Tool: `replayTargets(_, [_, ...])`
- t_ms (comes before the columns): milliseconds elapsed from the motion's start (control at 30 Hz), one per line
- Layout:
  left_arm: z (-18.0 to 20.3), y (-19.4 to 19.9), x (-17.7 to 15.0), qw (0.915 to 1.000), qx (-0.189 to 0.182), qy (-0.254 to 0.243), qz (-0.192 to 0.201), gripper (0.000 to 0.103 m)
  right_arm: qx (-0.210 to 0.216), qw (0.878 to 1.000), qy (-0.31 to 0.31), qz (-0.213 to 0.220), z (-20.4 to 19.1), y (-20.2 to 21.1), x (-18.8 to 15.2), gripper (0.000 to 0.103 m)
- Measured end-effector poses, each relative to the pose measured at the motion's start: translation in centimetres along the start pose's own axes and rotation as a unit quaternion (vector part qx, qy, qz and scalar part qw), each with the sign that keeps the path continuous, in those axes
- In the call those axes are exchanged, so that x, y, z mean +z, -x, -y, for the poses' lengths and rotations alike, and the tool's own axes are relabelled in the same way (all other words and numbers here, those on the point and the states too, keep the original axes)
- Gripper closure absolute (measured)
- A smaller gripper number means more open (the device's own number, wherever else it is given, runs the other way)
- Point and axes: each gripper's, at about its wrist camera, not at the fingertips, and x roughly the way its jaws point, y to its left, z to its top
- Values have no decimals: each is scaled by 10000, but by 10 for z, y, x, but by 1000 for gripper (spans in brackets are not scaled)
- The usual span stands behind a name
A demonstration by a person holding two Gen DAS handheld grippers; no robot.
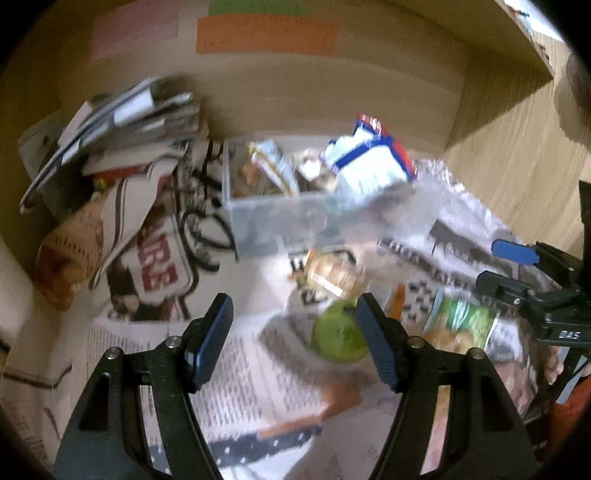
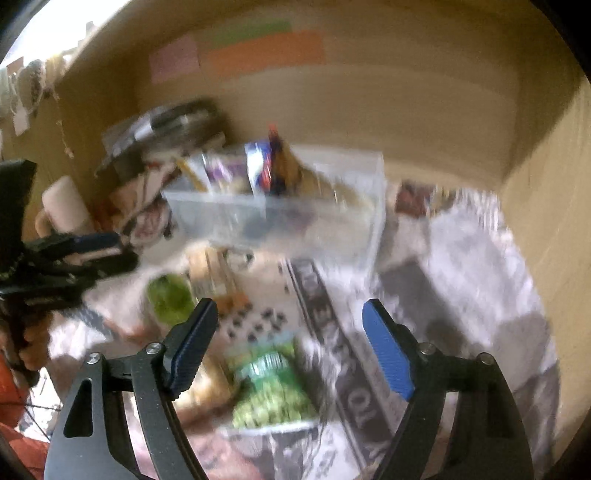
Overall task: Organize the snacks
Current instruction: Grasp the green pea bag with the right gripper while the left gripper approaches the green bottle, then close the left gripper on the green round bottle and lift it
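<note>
A clear plastic bin (image 1: 280, 218) with several snack packets stands at the back of the newspaper-covered surface. A white, blue and red packet (image 1: 373, 162) tilts over its right end. My left gripper (image 1: 293, 306) is open and empty; a round green snack (image 1: 338, 336) lies just inside its right finger, not pressed. A tan packet (image 1: 332, 273) lies ahead of it. My right gripper (image 2: 290, 310) is open above a green bag (image 2: 273, 391), which lies between its fingers on the paper. The right wrist view also shows the bin (image 2: 280, 218), the green snack (image 2: 170, 299) and the left gripper (image 2: 99, 251). Both views are blurred.
Newspaper (image 1: 236, 369) covers the surface. A leaning stack of magazines (image 1: 122, 122) and a brown woven bag (image 1: 70, 254) fill the back left. Tan walls close the back and right, with coloured paper notes (image 1: 266, 35) stuck high up.
</note>
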Motion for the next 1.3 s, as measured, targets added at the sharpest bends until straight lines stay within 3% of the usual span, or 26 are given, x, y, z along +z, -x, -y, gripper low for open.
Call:
replayTargets(233, [1,-4,-25,9994,14,-13,-332,34,-97,9985,-196,-507,8,-17,-33,25])
replayTargets(467, [18,-16,-30,9987,-154,-174,-447,34,-153,9967,396,-692,-12,-23,-34,25])
replayTargets(600, [25,-28,-27,9980,-217,-175,-561,34,-125,9957,555,-725,-19,-30,-32,43])
replayTargets(633, [26,-32,-26,9979,-221,-160,-596,34,-91,9959,537,-729,-19,-30,-31,53])
replayTargets(700, [28,-37,-23,9976,-263,-120,-626,34,-29,9963,446,-735,-15,-30,-28,59])
replayTargets(900, [35,-47,-15,9982,-281,-80,-518,37,-50,9980,187,-609,-8,-27,-26,64])
replayTargets(967, [36,-50,-14,9984,-283,-99,-474,55,-41,9985,61,-540,-4,-24,-24,65])
replayTargets(1300, [26,-36,-7,9994,-195,-44,-293,55,-98,9999,-96,-100,6,-9,4,67])
